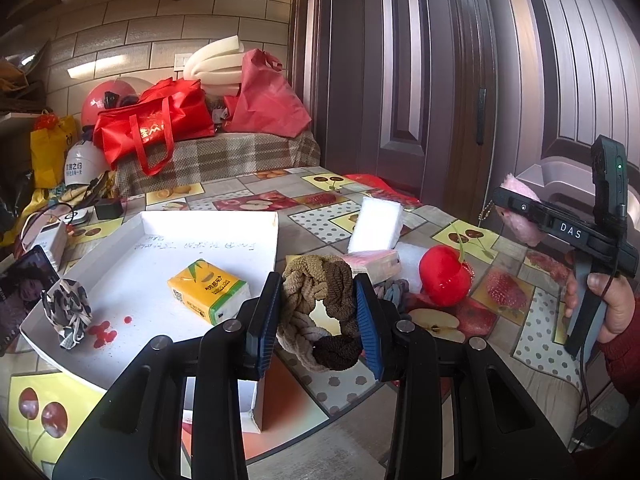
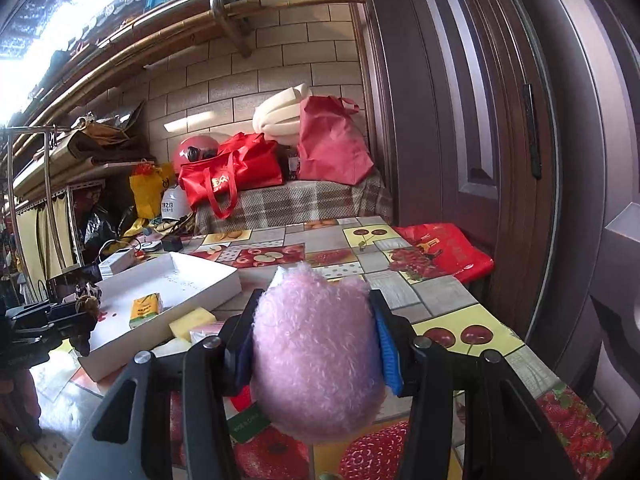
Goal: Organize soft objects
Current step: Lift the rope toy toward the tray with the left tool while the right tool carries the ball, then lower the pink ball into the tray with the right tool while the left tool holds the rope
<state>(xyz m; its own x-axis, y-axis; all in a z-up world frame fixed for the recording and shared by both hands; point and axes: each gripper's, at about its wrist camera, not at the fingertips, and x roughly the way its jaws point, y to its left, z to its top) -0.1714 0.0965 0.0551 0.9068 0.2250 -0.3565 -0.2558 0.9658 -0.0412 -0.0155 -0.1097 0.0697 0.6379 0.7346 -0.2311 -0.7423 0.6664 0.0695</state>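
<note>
In left view only, red apple toy (image 1: 445, 277)

Black two-finger left gripper (image 1: 316, 312) with blue ribbed pads, silver screws; right gripper (image 2: 316, 344) marked "DAS"; red sleeve (image 1: 624, 344).

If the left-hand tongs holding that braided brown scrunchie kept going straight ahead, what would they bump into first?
Probably the pink-and-white tissue pack lying just beyond the braided brown scrunchie held in the left tongs; depth is uncertain.

My left tool (image 1: 316, 312) clamped a braided brown-and-beige fabric scrunchie (image 1: 320, 312) above the fruit-patterned bench (image 1: 500, 320), beside the shallow white cardboard tray (image 1: 160, 248) holding a yellow tissue packet (image 1: 208, 290).
</note>
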